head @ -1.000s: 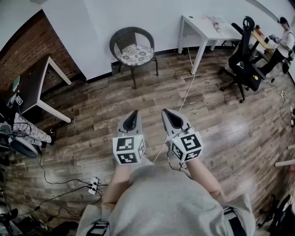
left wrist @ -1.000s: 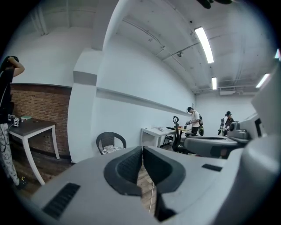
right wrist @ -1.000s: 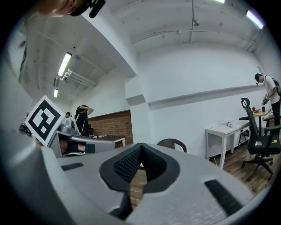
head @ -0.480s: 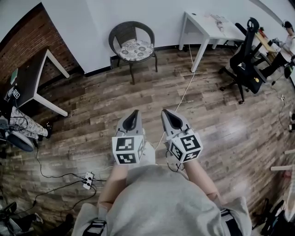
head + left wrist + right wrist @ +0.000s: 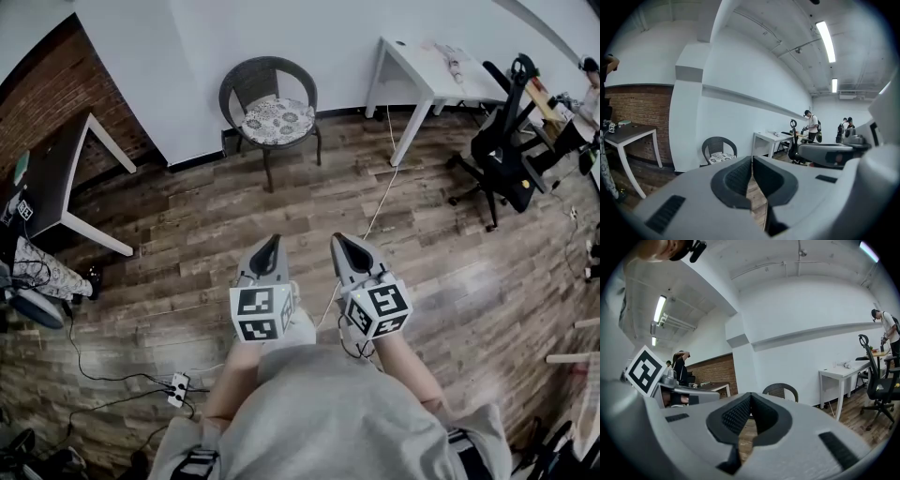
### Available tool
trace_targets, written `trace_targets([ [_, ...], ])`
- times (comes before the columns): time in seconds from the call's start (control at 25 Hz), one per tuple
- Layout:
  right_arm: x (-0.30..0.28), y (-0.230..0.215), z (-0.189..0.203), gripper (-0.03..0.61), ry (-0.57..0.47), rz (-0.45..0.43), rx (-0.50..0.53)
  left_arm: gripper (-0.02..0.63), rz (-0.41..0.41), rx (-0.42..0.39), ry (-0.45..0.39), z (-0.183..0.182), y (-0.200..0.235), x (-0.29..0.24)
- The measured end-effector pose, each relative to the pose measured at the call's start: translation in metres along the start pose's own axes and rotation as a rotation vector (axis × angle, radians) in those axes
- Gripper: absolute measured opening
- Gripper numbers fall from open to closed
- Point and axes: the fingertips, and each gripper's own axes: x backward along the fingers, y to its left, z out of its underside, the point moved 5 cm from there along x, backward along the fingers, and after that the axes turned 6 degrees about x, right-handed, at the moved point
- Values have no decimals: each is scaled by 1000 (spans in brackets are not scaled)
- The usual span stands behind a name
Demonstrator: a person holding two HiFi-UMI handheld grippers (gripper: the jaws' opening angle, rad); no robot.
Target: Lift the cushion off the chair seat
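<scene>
Left gripper [image 5: 271, 241] and right gripper [image 5: 340, 240], jaws closed and empty, sit nearer the wicker chair [image 5: 253, 82] than before. Cushion [image 5: 277, 120] stays on its seat.

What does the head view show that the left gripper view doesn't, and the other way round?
Only the head view shows the person's forearms and the power strip on the floor. Only the left gripper view shows the ceiling lights and the left tongs close up, shut with nothing between them. Both show the chair with the cushion on its seat, and the white table.
</scene>
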Motion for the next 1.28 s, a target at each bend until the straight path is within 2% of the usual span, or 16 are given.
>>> trace_targets([
  [0.36,-114,-38,-31,0,12,-3,26,12,-1,26,1,-53,69,-93],
  [0.76,-221,-83,-44,0,21,19,8,12,28,34,0,-98,123,-192],
  [1.04,-279,-105,-45,1,27,34,-6,12,42,21,17,-114,153,-243],
  [1.28,-313,-115,-41,2,45,24,-7,12,22,27,42,-115,175,-267],
])
